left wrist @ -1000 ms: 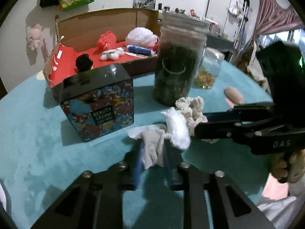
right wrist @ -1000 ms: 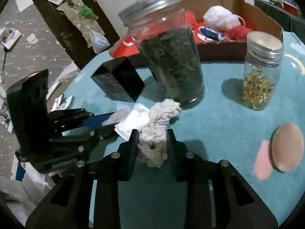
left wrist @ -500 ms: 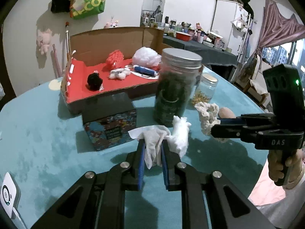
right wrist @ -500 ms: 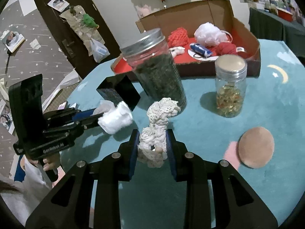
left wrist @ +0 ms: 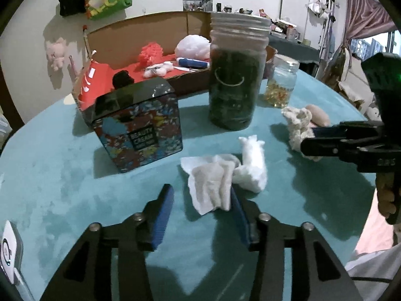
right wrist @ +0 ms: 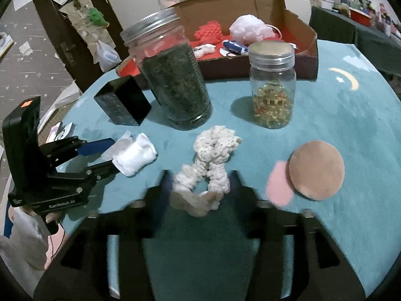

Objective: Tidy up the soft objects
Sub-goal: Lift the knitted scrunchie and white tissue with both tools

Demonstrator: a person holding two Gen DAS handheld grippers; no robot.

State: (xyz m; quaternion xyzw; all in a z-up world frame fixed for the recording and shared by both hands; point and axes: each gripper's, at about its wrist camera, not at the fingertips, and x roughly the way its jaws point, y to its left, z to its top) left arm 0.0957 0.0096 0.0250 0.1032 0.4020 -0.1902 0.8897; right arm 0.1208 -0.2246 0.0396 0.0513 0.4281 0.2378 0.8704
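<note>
The soft white cloth bundle (left wrist: 225, 175) is seen between the blue pads of the left tongs (left wrist: 203, 205), which are spread wide. One pad touches the cloth and the other stands apart, so the cloth is not gripped. It seems to lie on the round bench with the teal cover (left wrist: 62, 175), though that cannot be told for sure.

The cream knitted loop (right wrist: 208, 173) is seen between the pads of the right tongs (right wrist: 200, 190). These tongs are wide too, and their tips are blurred. The loop hangs loose between them and is not pinched.

Behind the two soft things stand a tall glass jar of dark leaves (right wrist: 173, 80), a small glass jar of yellow beads (right wrist: 272, 85) and a painted tin box (left wrist: 137, 128). Farther back is the open cardboard box with a red floor (right wrist: 295, 32), where other soft things are kept.

The step in hand looks like a letting go or a fresh grab. Next, each soft thing probably needs to be gripped firmly and carried over the jars to the box.
</note>
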